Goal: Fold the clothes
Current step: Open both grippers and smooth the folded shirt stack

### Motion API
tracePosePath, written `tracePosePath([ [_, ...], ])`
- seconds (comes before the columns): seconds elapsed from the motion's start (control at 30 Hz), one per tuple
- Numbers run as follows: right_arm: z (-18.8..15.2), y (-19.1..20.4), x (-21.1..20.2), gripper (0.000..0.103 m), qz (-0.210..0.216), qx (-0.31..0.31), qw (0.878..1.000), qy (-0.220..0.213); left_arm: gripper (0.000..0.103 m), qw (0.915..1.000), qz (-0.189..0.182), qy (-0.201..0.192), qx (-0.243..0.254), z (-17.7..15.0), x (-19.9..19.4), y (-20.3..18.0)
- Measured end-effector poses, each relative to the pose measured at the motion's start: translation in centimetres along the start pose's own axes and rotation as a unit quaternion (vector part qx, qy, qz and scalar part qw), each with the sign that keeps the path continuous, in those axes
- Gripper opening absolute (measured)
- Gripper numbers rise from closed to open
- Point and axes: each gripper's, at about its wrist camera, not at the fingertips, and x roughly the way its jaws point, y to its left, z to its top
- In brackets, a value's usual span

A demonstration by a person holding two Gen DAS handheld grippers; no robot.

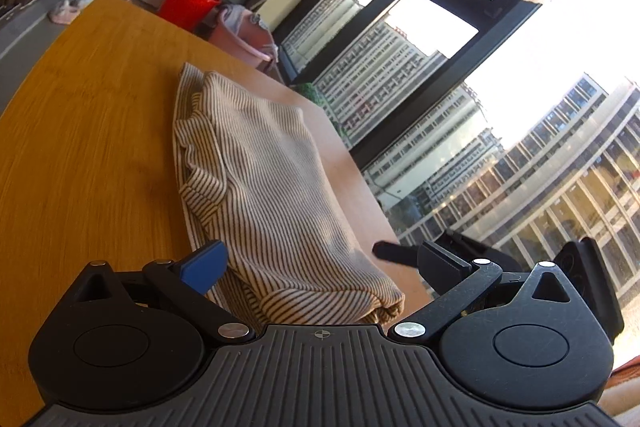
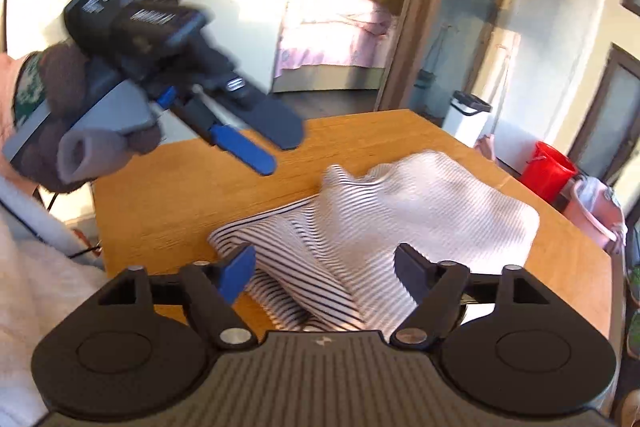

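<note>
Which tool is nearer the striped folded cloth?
Right. The right tool hangs open directly over the striped folded cloth at its near edge; the left tool is lifted off over bare wooden table.

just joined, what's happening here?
A person is folding a striped garment on a wooden table, with a hand-held gripper in each hand. The garment lies bunched into a rough fold. The left hand-held gripper and the right hand-held gripper are both open and hold nothing. In the right wrist view the left one hangs above the table, clear of the cloth. Folding looks unfinished.
</note>
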Motion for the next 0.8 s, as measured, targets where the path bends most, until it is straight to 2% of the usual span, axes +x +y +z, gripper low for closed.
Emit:
tracePosePath([
  [0.1,-1.5,-2.4,0.1,0.092,-0.041,0.07,0.997,0.015,0.103,0.9942,0.061,0.036,0.081,-1.2,1.6,-1.6],
  [0.2,-3.4,-3.2,1.0,0.103,-0.077,0.084,0.992,0.047,0.103,0.9743,0.146,0.071,0.156,-2.5,3.6,-2.6],
  [0.23,-4.1,-3.6,1.2,0.103,-0.074,0.089,0.992,0.052,0.103,0.9673,0.169,0.078,0.172,-2.8,4.1,-2.7],
  [0.27,-4.4,-3.8,1.2,0.103,-0.071,0.097,0.991,0.053,0.103,0.9646,0.177,0.083,0.177,-2.9,4.4,-2.6],
  [0.53,-5.6,-4.9,0.8,0.103,-0.045,0.146,0.987,0.05,0.103,0.9684,0.169,0.086,0.162,-2.9,4.4,-2.1],
  [0.73,-6.2,-6.0,1.1,0.103,-0.018,0.205,0.977,0.063,0.103,0.9706,0.163,0.08,0.158,-2.9,4.6,-2.1],
  [0.8,-6.3,-6.0,1.0,0.103,-0.019,0.206,0.976,0.063,0.103,0.9721,0.159,0.076,0.155,-2.9,4.6,-2.0],
])
